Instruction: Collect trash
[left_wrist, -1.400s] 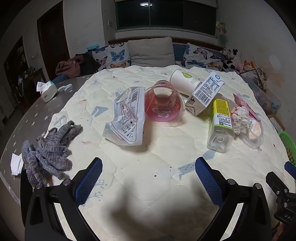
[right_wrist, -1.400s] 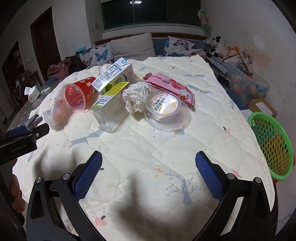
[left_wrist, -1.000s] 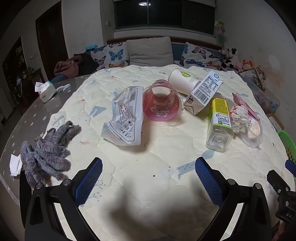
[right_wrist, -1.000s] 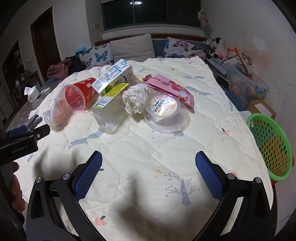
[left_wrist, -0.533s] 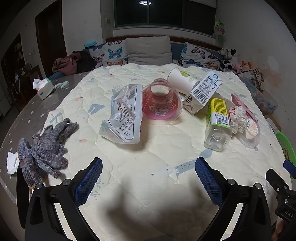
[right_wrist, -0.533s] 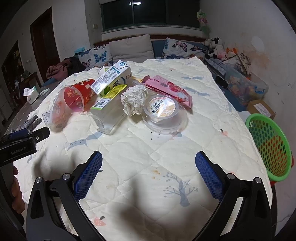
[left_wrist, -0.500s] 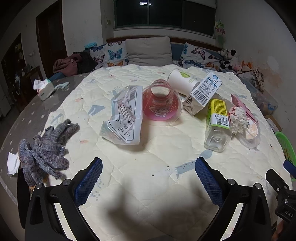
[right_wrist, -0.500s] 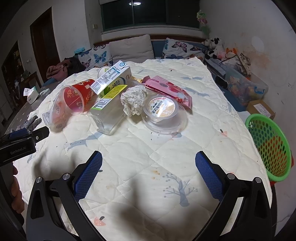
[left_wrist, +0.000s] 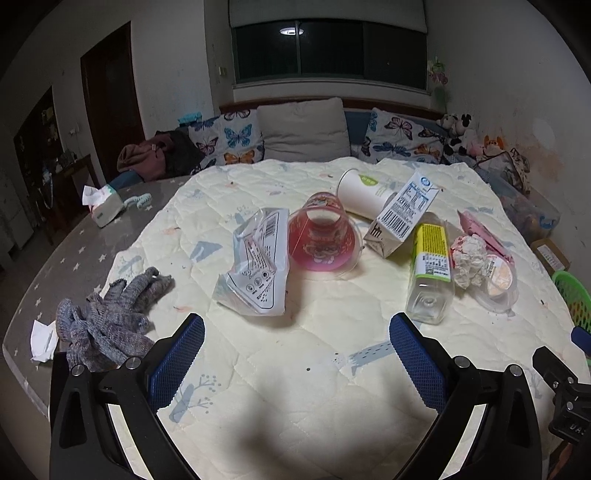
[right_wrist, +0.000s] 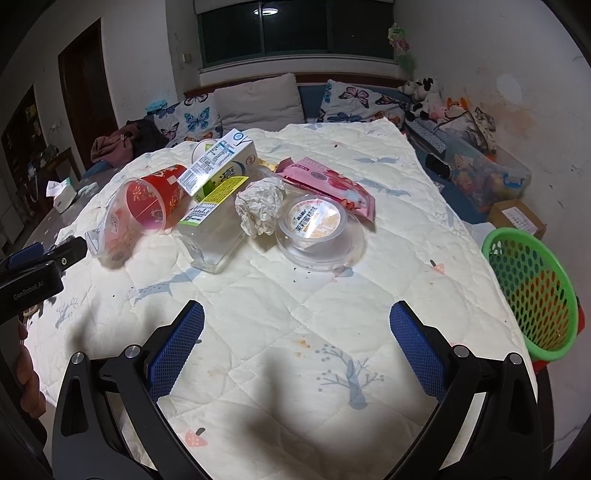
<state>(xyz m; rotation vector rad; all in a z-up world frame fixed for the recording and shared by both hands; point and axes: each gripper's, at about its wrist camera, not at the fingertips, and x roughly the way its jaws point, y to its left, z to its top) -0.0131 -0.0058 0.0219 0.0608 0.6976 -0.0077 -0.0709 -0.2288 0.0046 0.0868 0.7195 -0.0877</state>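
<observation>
Two handheld grippers hover over a table draped in a pale quilted cloth (right_wrist: 332, 295), with litter heaped at its middle. The left gripper (left_wrist: 295, 354) has its blue-padded jaws spread wide and empty; the right gripper (right_wrist: 295, 343) is the same, wide apart and holding nothing.

Taking the clear square bottle (right_wrist: 212, 229) with the yellow label as the landmark: a crumpled paper ball (right_wrist: 260, 206) lies just beside it on the right, touching a clear lidded dessert cup (right_wrist: 314, 225) beyond. A pink wrapper (right_wrist: 327, 184) sits behind that cup. A milk carton (right_wrist: 218, 162) leans just behind the bottle, with a white paper cup (left_wrist: 364, 195) behind the carton. To the bottle's left lies a tipped red plastic cup (right_wrist: 147, 206), then a crinkled clear bag (left_wrist: 258, 266), and well apart, grey knitted gloves (left_wrist: 110, 317).

A green mesh basket (right_wrist: 535, 291) stands off the table edge, far right of the bottle.

Over the last second both views have crept only slightly nearer the pile; nothing has been touched, so collecting appears not yet begun, and every piece remains to be carried to the basket
</observation>
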